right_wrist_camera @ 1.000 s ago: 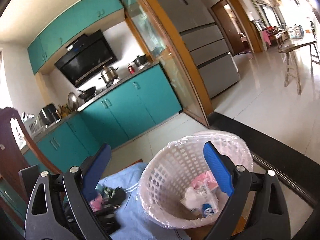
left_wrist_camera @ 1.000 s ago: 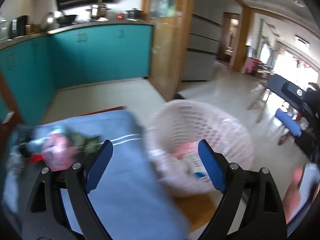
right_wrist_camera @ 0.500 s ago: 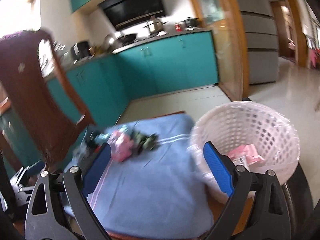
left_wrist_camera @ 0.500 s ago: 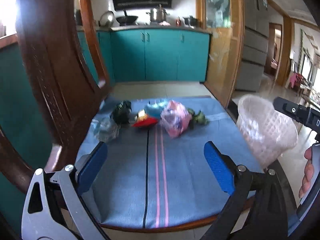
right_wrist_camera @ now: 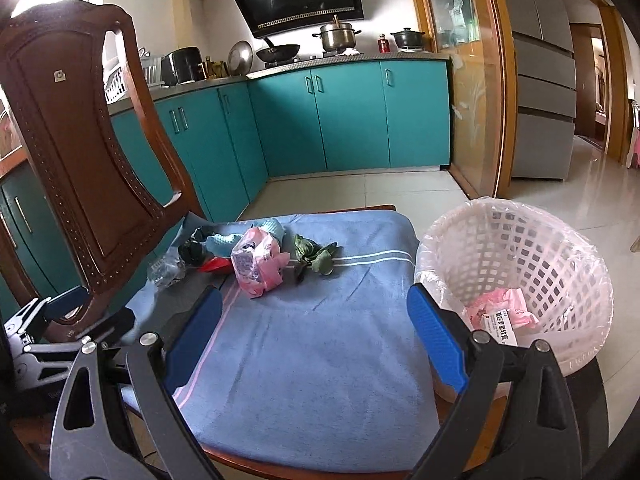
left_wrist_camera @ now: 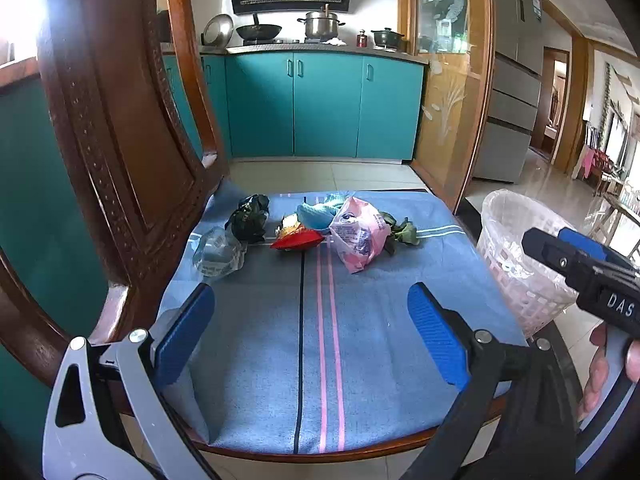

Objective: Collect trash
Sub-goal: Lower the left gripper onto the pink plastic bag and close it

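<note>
The left gripper is held over the near edge of the blue towel that covers the wooden chair seat; its blue-padded jaws are spread wide and nothing is gripped between them. The right gripper is held over the near right part of the same towel, jaws likewise released and bare. In the left wrist view its black body is seen at the right edge, with the person's fingers wrapped on the handle.

The near half of the towel carries only its pink and dark stripes. The trash is gathered toward the far edge, nearer the far left corner, well apart from both grippers. A crumpled clear plastic wrapper lies nearest the chair back on the left, with a black bag just behind it. A red wrapper lies toward the middle, touching a teal cloth-like piece behind it. A pink printed bag lies to the right of these, and wilted green leaves are seen just beside it, at the white stripes.

A white lattice basket lined with clear film stands just beside the right edge of the seat; pink paper and a printed packet lie at its bottom.

Beyond the chair, teal cabinets are seen, with pots on the counter above.
</note>
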Motion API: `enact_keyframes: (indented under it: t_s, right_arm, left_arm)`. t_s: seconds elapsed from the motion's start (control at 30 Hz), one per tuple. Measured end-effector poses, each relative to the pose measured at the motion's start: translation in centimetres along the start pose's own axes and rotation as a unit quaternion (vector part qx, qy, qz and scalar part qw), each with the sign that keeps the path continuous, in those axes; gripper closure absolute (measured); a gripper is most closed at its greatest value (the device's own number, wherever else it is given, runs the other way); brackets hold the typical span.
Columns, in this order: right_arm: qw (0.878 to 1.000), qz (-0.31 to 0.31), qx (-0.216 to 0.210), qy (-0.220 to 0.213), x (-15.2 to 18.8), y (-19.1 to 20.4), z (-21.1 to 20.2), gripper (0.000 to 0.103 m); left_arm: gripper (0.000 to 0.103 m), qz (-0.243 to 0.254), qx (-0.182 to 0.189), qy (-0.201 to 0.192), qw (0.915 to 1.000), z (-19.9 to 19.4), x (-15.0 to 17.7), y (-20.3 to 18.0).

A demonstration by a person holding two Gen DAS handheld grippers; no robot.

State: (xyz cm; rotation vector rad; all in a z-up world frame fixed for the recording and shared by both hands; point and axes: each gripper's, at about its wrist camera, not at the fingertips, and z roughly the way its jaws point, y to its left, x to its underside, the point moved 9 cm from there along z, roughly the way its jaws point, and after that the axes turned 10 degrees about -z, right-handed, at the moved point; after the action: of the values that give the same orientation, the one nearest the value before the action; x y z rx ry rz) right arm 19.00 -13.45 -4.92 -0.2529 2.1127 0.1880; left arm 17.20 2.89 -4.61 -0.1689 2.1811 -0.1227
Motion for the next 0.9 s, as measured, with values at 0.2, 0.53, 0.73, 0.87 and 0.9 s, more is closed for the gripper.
enact_keyframes:
  t_s: [0.2, 0.53, 0.73, 0.87, 0.9]
  right_arm:
    - [1.0, -0.007, -0.002, 0.004, 0.1, 0.19, 0.04, 0.012]
    - [1.0, -0.009, -0.004, 0.008, 0.33, 0.24, 0.17, 0.012]
    - [1.0, -0.009, -0.004, 0.008, 0.35, 0.23, 0.16, 0.012]
    - [1.0, -0.01, -0.004, 0.009, 0.42, 0.23, 0.15, 0.012]
    - [1.0, -0.009, -0.004, 0.009, 0.4, 0.22, 0.14, 0.012]
  left_arm:
    - [0.006, 0.001, -0.001, 0.004, 1.0, 0.17, 0.1, -0.23]
    - [0.006, 0.001, 0.0, 0.014, 0.9999, 0.75, 0.47, -0.54]
    - [0.006, 0.001, 0.0, 0.018, 0.9998, 0.99, 0.75, -0.57]
    - [0.006, 0.0, 0.0, 0.019, 0.9998, 1.0, 0.77, -0.5]
    - [0.006, -0.001, 0.0, 0.019, 0.9998, 0.99, 0.78, -0.49]
